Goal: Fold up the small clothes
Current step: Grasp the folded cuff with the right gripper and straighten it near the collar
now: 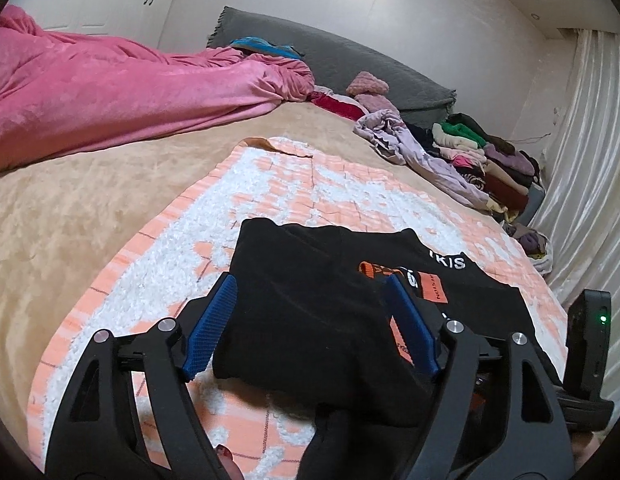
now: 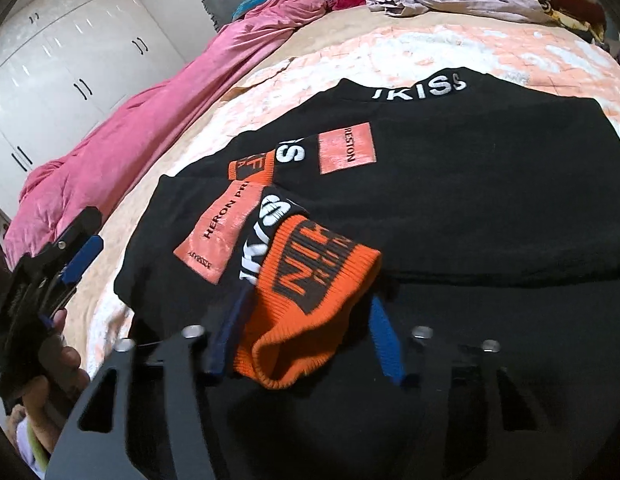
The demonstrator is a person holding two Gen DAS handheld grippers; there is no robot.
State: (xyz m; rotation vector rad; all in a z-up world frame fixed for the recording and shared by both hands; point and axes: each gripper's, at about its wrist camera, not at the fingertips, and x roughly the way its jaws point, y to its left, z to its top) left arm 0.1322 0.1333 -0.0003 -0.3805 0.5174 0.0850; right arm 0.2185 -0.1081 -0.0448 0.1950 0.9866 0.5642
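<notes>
A wide bed with a tan plush cover is carrying everything. A peach-and-white tufted quilted mat is lying spread across its near half, and a black knit garment with orange patches and white lettering is lying on that mat, partly folded over itself. A crumpled pink velvet blanket is running along the far left edge of the bed, and a grey padded headboard cushion is standing along the far edge. A heap of mixed coloured clothes is sitting at the bed's far right corner, beside a pale satin curtain. White glossy wardrobe doors with dark handles are lining the wall beyond the blanket.

The left tool is hovering over the near left part of the garment with its blue pads spread wide; a black fold is lying between them, seemingly untouched by either pad. The right tool is sitting half closed around an orange ribbed cuff with black letters at the garment's near edge; the left pad is touching the knit, though blur makes it hard to say whether the cuff is truly pinched. A hand is holding the left tool's handle.
</notes>
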